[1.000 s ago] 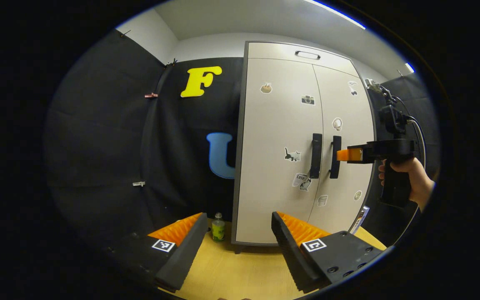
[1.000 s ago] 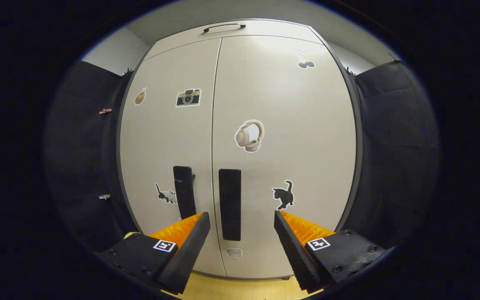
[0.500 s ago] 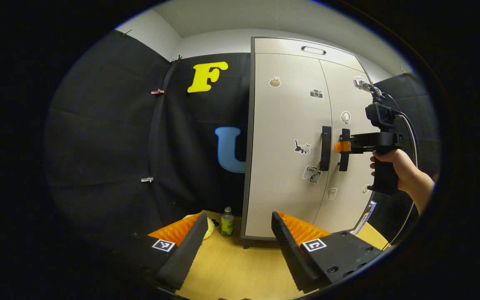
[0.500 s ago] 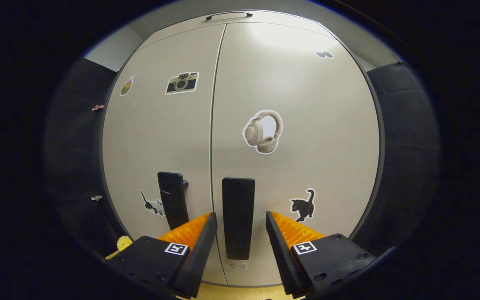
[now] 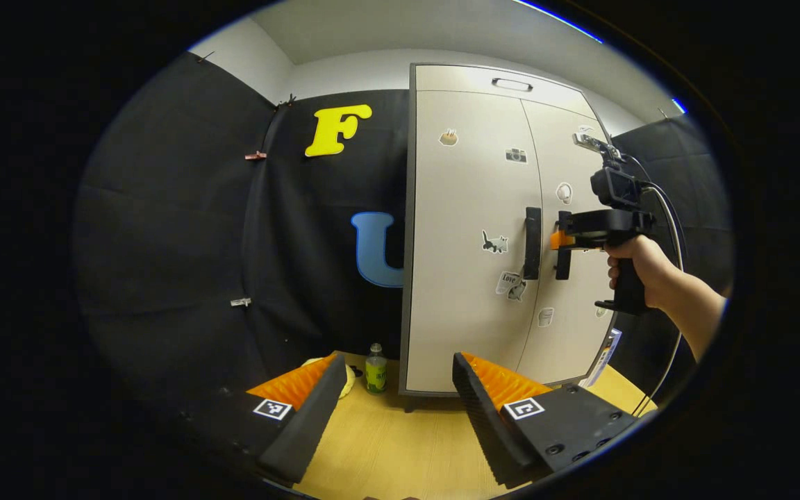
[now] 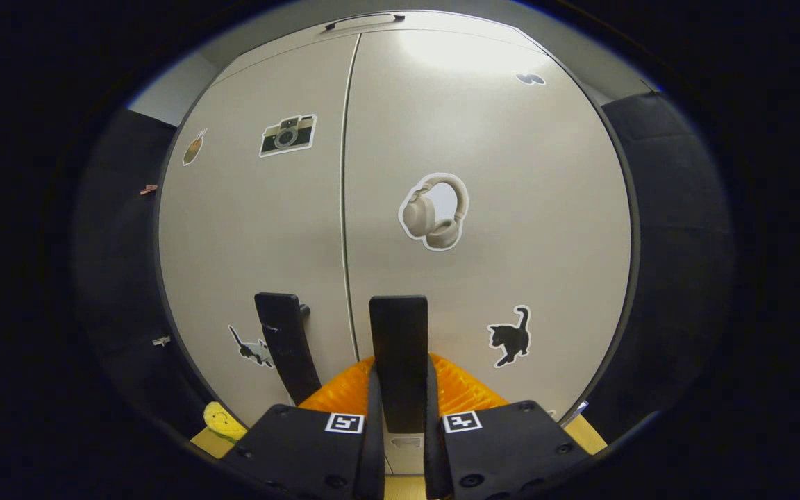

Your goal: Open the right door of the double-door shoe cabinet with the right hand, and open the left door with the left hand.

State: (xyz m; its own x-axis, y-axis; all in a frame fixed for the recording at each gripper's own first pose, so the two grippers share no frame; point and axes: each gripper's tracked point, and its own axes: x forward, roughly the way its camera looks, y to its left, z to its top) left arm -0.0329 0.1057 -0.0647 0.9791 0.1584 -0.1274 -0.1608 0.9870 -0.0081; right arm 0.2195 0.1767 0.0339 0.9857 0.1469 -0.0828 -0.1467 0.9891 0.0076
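Where the left gripper view looks across a pale wooden floor (image 5: pixel 400 444), the left gripper (image 5: pixel 394 410) is seen spread wide, its ribbed fingers well apart from the flat, matte shoe cabinet (image 5: pixel 473 229), both doors shut. In the right gripper view, the right gripper (image 6: pixel 400 406) is pressed onto the right door's slim rectangular handle (image 6: pixel 400 354) from both sides.

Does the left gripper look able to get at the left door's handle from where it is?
Probably yes: the left gripper is open, and nothing stands between it and the left door's handle.
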